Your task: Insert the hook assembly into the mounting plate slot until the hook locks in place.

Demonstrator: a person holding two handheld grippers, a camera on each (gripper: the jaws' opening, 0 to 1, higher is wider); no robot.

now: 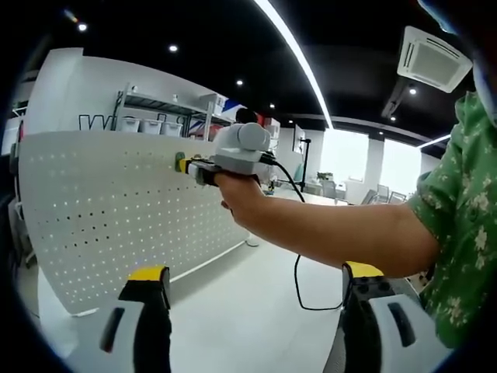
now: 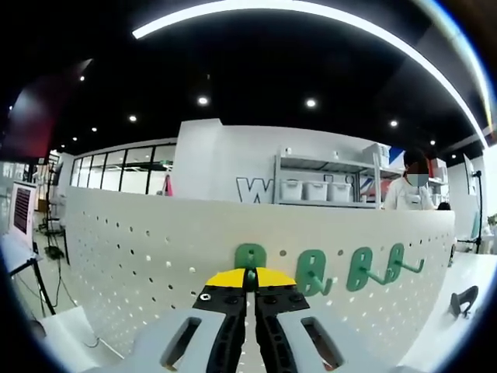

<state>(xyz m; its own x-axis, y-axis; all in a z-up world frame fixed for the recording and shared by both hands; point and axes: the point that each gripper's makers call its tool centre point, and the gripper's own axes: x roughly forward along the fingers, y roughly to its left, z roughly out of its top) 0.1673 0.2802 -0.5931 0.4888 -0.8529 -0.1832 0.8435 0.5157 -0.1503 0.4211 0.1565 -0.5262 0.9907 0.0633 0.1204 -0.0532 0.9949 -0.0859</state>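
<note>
A black ceiling (image 2: 256,54) carries a long curved white light strip (image 2: 311,14), small round recessed spotlights (image 2: 203,100) and a square white air-conditioning cassette (image 1: 432,58). Metal shelving with white storage bins (image 2: 314,189) stands before a white wall (image 2: 210,159). Bright daylight windows (image 1: 345,159) glow.

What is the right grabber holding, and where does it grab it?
The right gripper pinches a green hook by its lower end, against the white pegboard.

You face a matt white perforated metal pegboard panel (image 2: 155,241), glossy green plastic hooks (image 2: 373,268) on it, smooth yellow-tipped black plastic gripper jaws.
</note>
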